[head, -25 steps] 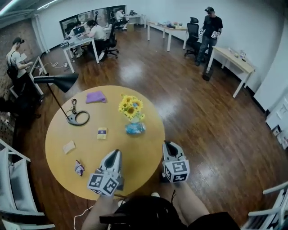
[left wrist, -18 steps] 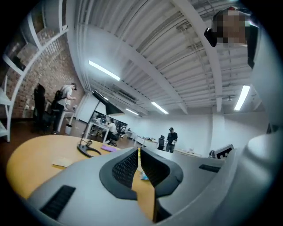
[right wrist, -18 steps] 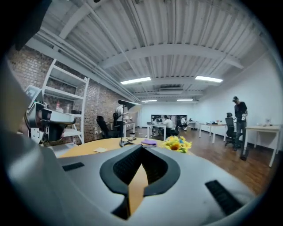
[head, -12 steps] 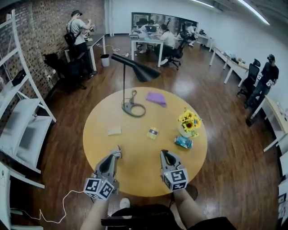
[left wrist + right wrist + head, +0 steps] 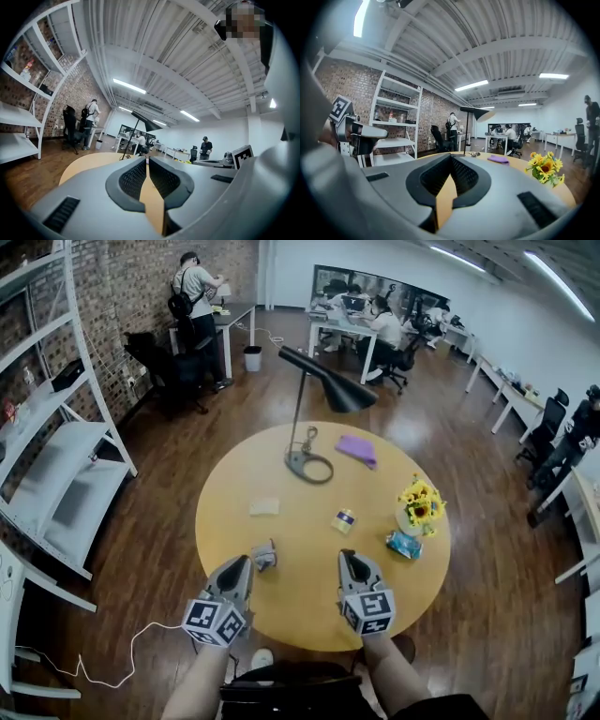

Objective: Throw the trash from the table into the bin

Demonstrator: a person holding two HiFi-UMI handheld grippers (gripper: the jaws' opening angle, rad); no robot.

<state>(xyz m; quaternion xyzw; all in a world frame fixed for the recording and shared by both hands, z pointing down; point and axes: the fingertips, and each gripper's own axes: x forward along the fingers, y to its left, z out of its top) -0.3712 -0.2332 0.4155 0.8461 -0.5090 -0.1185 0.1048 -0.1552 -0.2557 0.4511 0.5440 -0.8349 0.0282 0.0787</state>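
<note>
Head camera: high over my table (image 5: 291, 610), tilted steeply down, with my left gripper (image 5: 246, 563) and right gripper (image 5: 349, 557) at the frame bottom. Each gripper camera rides close behind its jaws, low over the table, facing level across it toward the lamp (image 5: 323, 390). All three share table and lamp. Right gripper view and head view also share the sunflowers (image 5: 422, 504). Each gripper view catches the other gripper at its edge.
</note>
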